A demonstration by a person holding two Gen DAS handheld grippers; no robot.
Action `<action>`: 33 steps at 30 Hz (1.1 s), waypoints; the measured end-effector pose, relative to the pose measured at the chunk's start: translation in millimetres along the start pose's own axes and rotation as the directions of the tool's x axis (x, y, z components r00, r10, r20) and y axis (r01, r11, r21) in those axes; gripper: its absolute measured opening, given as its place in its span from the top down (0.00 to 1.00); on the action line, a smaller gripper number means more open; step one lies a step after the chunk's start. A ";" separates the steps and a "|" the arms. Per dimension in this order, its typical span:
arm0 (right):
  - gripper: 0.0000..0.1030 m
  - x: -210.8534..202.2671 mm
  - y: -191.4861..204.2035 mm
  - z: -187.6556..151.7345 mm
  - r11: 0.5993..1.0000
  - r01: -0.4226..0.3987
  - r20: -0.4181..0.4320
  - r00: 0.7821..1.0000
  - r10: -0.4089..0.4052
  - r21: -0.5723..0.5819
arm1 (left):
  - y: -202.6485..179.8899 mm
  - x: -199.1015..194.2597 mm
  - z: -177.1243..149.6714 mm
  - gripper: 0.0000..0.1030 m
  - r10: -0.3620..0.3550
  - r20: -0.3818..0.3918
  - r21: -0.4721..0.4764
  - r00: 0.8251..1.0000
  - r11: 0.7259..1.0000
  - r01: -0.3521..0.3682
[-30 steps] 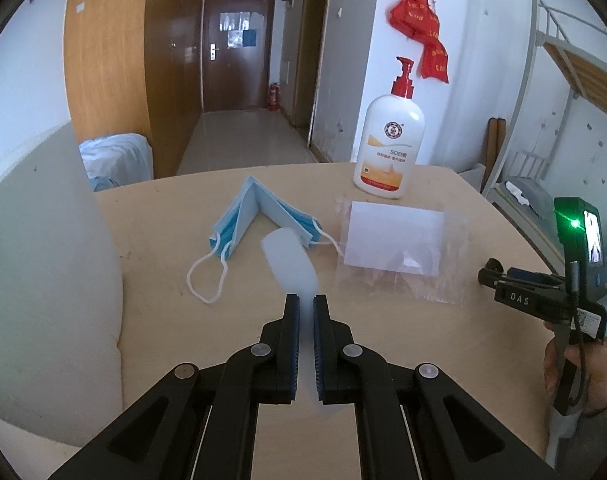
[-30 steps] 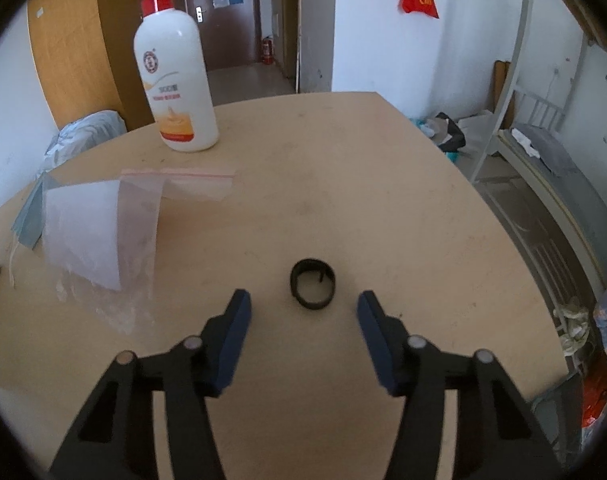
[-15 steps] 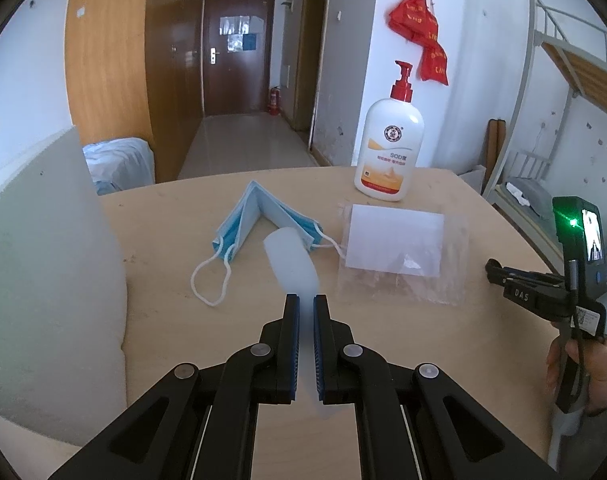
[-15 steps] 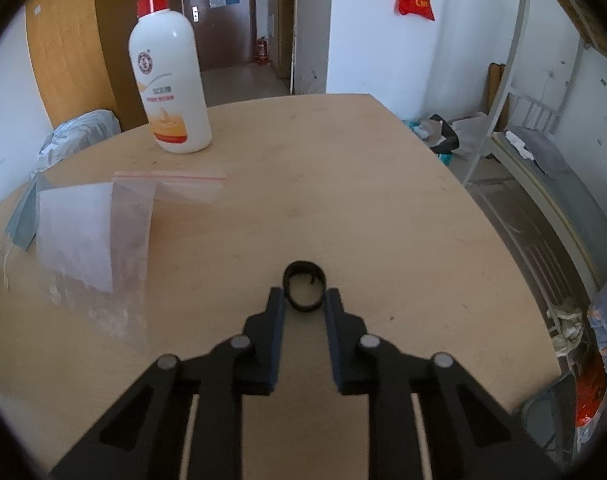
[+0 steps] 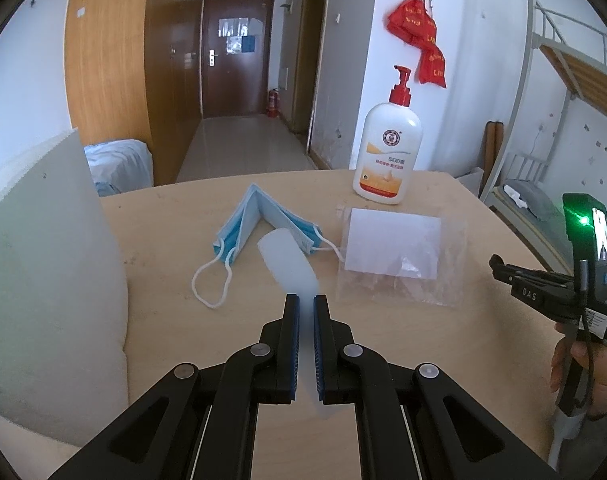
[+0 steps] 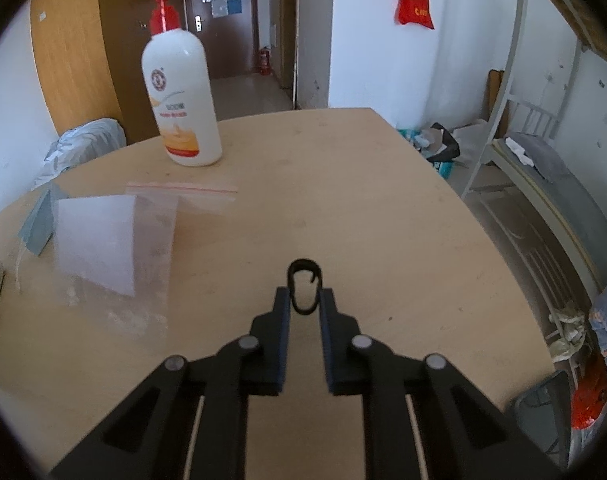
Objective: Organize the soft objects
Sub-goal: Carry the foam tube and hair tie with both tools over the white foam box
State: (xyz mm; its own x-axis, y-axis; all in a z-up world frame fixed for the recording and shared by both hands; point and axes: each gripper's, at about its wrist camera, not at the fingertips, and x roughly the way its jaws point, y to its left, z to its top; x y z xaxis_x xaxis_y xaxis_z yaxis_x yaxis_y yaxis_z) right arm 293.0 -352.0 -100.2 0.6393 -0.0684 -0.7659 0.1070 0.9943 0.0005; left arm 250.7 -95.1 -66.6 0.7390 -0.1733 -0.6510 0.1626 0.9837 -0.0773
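My left gripper [image 5: 306, 305] is shut on a translucent white soft strip [image 5: 286, 258] that sticks out forward above the table. A folded blue face mask [image 5: 259, 218] with white ear loops lies just beyond it. A clear zip bag [image 5: 399, 256] with a white card inside lies to the right; it also shows in the right wrist view [image 6: 115, 236]. My right gripper [image 6: 305, 298] is shut on a black hair tie [image 6: 304, 290], squeezed into an oval and lifted off the wooden table [image 6: 363, 208].
A white lotion bottle [image 5: 387, 160] with a red pump stands at the table's far side, also in the right wrist view [image 6: 179, 100]. A pale cushion [image 5: 43, 280] lies at the left edge. A metal bunk bed [image 6: 543, 168] stands to the right.
My right gripper closed from wide open onto the hair tie and raised it slightly. My left gripper stayed shut on the strip and lifted a little.
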 end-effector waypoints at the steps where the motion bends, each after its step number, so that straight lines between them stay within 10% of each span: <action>1: 0.83 -3.8 0.3 -0.5 1.000 -0.005 0.007 1.000 0.005 0.001 | -0.4 -1.6 0.0 0.94 0.001 0.003 0.003 1.000 1.000 -0.001; 33: 0.83 -138.6 77.9 -40.8 0.975 -0.179 0.215 0.955 0.204 -0.129 | 10.9 -132.5 -23.0 0.94 0.034 0.160 -0.011 0.987 0.999 -0.033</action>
State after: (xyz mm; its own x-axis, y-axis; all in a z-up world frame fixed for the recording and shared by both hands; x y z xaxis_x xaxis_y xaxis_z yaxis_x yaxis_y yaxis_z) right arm 181.7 -261.8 -20.2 0.7960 0.1196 -0.5934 -0.1081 0.9926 0.0550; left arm 139.5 -60.3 1.4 0.8390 -0.1453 -0.5244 0.1312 0.9893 -0.0644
